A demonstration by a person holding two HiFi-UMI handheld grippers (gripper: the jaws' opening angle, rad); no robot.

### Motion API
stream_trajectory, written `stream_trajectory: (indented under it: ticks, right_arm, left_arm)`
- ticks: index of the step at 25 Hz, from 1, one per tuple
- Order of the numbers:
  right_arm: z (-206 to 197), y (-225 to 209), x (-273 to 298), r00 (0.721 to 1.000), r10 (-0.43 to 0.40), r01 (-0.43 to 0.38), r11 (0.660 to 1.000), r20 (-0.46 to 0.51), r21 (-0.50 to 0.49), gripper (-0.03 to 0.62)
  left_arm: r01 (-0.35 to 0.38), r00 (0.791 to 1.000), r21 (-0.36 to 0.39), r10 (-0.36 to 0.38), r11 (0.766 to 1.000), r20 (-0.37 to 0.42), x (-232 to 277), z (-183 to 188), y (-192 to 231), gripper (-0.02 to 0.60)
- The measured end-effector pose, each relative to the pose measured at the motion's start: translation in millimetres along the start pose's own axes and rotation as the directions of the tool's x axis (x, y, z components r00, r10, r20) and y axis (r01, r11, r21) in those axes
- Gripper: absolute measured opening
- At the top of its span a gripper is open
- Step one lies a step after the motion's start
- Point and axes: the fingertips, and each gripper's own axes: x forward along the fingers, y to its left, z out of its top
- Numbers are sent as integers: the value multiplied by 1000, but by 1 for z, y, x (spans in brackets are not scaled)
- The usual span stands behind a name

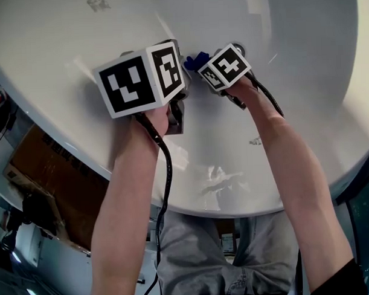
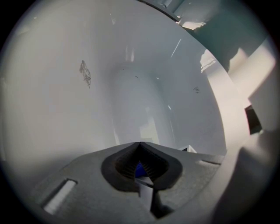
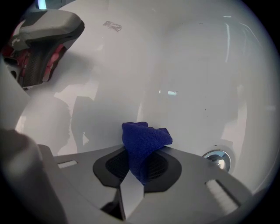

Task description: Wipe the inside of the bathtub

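Observation:
The white bathtub [image 1: 277, 26] fills the head view, and both grippers reach down inside it. My right gripper [image 1: 213, 59] is shut on a crumpled blue cloth [image 1: 195, 60], which sticks up out of its jaws [image 3: 145, 139] just above the tub's white wall. The left gripper [image 1: 179, 58] hangs close beside it on the left, with its jaws closed [image 2: 140, 146]. Only a tiny blue speck shows between them. It touches nothing in the tub [image 2: 131, 87].
A chrome drain fitting [image 3: 216, 158] sits low on the tub wall to the right of the cloth. A grey smudge [image 2: 85, 72] marks the wall ahead of the left gripper. Outside the near rim [image 1: 223, 209] are a brown cardboard box [image 1: 52, 179] and the person's legs [image 1: 236, 257].

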Motion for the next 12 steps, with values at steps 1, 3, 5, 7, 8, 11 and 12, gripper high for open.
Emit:
stream_trajectory:
  ticks: [1,3,5,7,8,11,12]
  right_arm:
    - [-1,2,3,1000,6,-6,1000,-8,-3,67]
    - [-3,5,6,999,14,-15,1000,-35,-21,67]
    - [-4,11,7,999,28,-29,999,-46,-27,67]
    - [-3,22,5,998,60,-60,998,-34,-17,67]
    - [-3,29,5,997,78,-79,997,-28,-16,67]
    - [-9,49,0,994,105,-107,992,-42,-63,67]
    - [-13,54,-2,993,106,-110,990,-52,-87,67]
  left_arm:
    - [1,1000,-1,-1,1000,-1,0,0,0,3]
    - [5,1000,1,-5,1000,-5,0,1,-1,3]
    - [3,1000,7,-3,1000,-10,-1,1,-3,3]
    - [-6,1000,13,6,1000,-13,-4,0,-4,3]
    - [-10,1000,15,10,1000,-14,-6,-2,-4,3]
    - [-9,1000,11,9,1000,-13,-13,-9,-10,3]
    - [-8,1000,6,8,1000,-13,-16,-12,-12,3]
